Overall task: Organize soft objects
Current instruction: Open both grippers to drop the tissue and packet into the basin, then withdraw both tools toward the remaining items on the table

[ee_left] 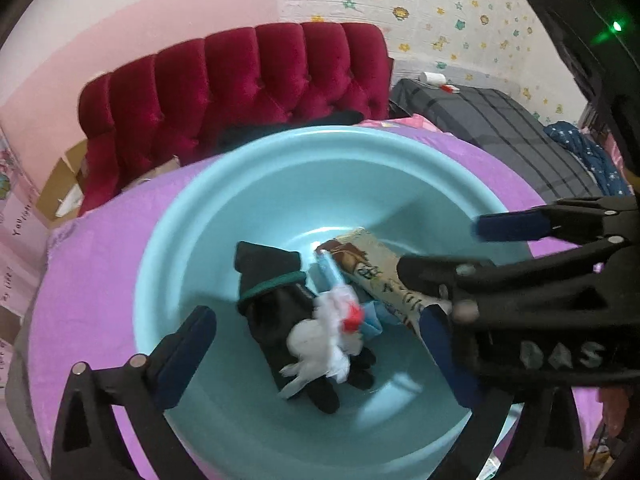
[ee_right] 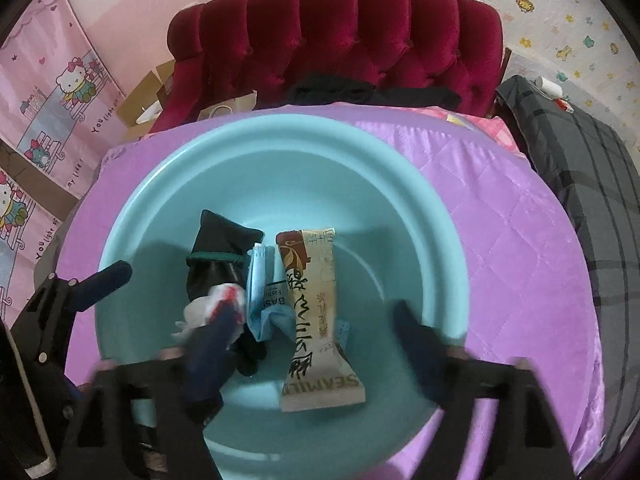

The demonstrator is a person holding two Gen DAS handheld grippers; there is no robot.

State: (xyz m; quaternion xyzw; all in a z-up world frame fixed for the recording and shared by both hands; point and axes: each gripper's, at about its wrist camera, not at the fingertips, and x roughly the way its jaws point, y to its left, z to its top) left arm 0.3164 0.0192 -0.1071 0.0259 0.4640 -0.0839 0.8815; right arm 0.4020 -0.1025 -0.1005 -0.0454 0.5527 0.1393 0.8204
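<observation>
Over the near rim of the teal basin [ee_right: 132,208], the left gripper [ee_left: 316,344] and right gripper [ee_right: 316,332] hang spread, holding nothing; inside lie a black glove [ee_right: 218,240], blue packet [ee_right: 262,280] and beige sachet [ee_right: 312,300], the right gripper partly hiding them. Beyond, purple quilt [ee_right: 500,208], red headboard [ee_right: 340,32].

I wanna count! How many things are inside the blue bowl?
4 in the bowl: black glove at left, white tissue on it, blue packet in the middle, snack pack at right. More may hide underneath.
</observation>
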